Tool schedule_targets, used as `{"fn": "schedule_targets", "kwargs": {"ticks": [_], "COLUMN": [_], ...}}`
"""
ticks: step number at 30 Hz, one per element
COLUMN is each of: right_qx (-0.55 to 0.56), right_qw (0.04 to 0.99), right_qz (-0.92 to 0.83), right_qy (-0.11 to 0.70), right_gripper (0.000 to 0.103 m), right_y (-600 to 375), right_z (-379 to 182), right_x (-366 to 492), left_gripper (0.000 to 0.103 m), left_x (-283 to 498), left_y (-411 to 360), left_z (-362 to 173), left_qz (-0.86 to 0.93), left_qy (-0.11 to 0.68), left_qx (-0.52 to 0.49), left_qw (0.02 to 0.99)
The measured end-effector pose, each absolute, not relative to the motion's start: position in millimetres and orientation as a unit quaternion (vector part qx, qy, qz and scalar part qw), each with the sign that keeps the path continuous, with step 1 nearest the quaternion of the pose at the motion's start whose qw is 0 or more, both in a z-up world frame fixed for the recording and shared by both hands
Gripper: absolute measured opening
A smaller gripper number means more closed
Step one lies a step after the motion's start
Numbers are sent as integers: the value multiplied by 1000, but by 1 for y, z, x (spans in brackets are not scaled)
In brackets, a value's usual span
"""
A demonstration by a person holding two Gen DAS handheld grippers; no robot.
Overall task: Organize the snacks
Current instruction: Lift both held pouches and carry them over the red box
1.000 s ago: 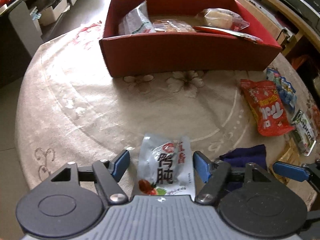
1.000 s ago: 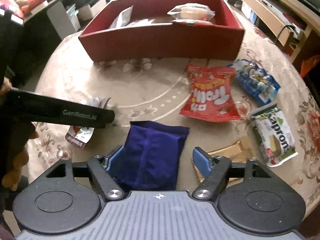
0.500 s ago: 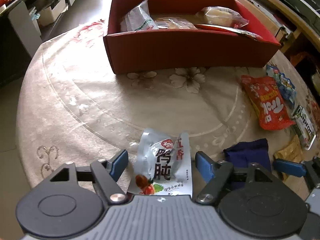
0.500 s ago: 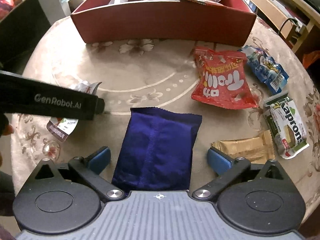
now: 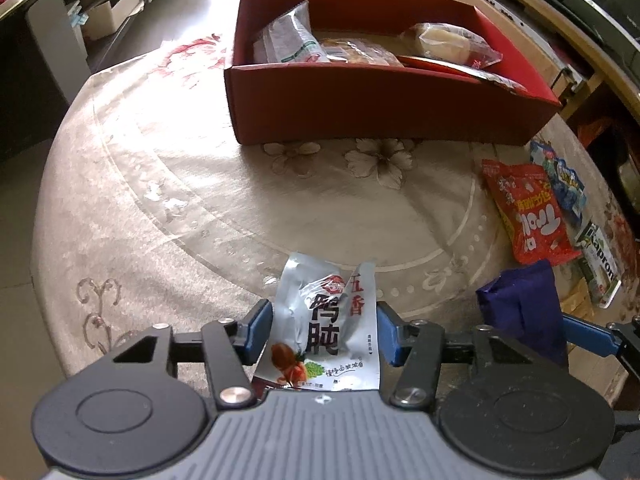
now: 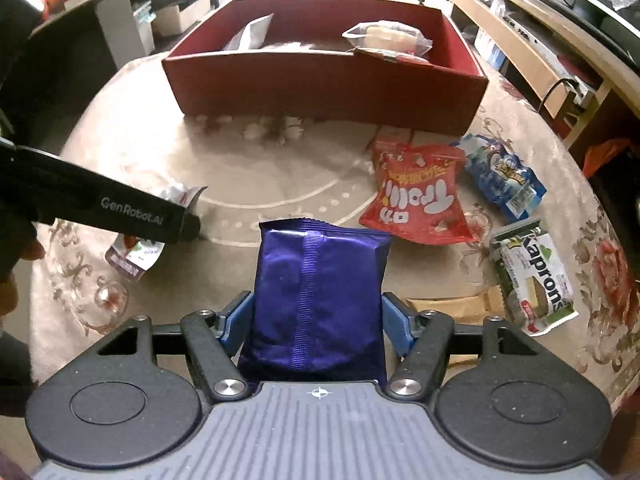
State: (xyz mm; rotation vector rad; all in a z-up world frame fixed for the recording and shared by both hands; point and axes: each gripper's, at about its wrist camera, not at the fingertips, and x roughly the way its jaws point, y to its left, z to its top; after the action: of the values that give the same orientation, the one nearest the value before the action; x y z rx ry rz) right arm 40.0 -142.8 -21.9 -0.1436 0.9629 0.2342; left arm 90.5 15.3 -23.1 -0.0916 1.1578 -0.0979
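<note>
My left gripper [image 5: 324, 330] is shut on a silver snack packet [image 5: 326, 320] with red and black Chinese print, its top crumpled between the blue pads. My right gripper [image 6: 316, 320] is shut on a dark blue foil packet [image 6: 318, 292], lifted and standing upright; it also shows in the left wrist view [image 5: 520, 304]. The red cardboard box [image 5: 380, 112] stands at the far side of the round table and holds several snack packets. The box also shows in the right wrist view [image 6: 320, 84].
On the table's right side lie a red Trolli bag [image 6: 416, 196], a blue packet [image 6: 500, 176], a green-white Kaprons packet [image 6: 532, 276] and a gold wrapper [image 6: 452, 304]. The left gripper's arm [image 6: 92, 208] crosses the right wrist view. Shelves and furniture ring the table.
Both grippers closed on their packets. The blue packet rose from lying flat to upright. The silver packet crumpled between the left pads.
</note>
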Motion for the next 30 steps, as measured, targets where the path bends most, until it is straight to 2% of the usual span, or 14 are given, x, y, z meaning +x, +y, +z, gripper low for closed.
{"fn": "schedule_targets", "kwargs": {"ticks": [12, 30], "right_qx": [-57, -33], "right_qw": [888, 900], "right_qz": [115, 90], "right_qy": [442, 424], "right_gripper": [73, 74], "right_y": [-149, -165], "right_z": [-12, 0], "right_x": [38, 52], "left_gripper": [54, 54], "left_x": [81, 80], "left_y": [14, 5], "left_z": [-11, 5], "left_qz": [-49, -49], "left_qy": [525, 490], "left_qx": [-74, -60], "left_qw": [847, 868]}}
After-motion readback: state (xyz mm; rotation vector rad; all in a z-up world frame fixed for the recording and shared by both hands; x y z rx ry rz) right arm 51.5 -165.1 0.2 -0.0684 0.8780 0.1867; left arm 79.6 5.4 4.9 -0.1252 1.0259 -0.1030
